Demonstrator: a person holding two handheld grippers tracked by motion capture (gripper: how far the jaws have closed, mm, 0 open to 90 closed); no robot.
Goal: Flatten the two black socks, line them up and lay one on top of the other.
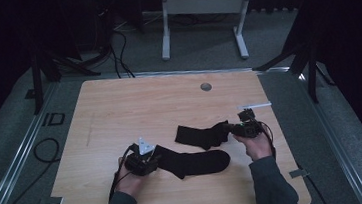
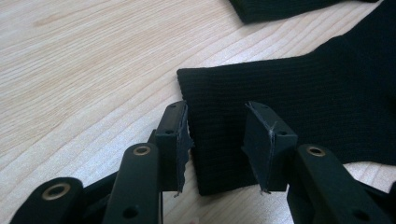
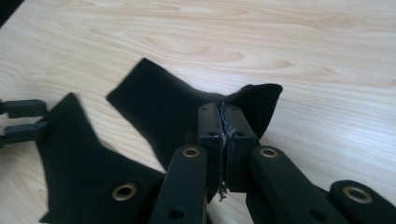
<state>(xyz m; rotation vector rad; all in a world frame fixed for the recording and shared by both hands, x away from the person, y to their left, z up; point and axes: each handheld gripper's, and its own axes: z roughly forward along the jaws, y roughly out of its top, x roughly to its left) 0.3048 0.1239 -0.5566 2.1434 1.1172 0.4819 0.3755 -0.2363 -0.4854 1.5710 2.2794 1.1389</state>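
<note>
Forearms come in low, and on the left the left gripper [image 1: 150,161] sits at the cuff end of the nearer black sock [image 1: 195,163]. Its jaws stand apart, straddling the ribbed cuff [image 2: 219,135] — one pad just off the cuff's corner, the other over the knit, nothing pinched yet. That sock lies flat on the wooden table [image 1: 120,113], stretching away to the gripper's right.

Moving across — the farther black sock [image 1: 199,134] lies just beyond the first, and the right gripper [image 1: 233,128] has it: jaws pressed together on a fold of its end [image 3: 254,100], the fabric bunching up around the pads.

Handling looks easy on weight, tricky on shape. These are light, limp knits — no stiffness, so anything not held should sag or drag. Ribbed cloth should give the pads decent grip, not slippery. Best hold, I'd say, is the doubled cuff edge, taken deep enough to catch both layers.
</note>
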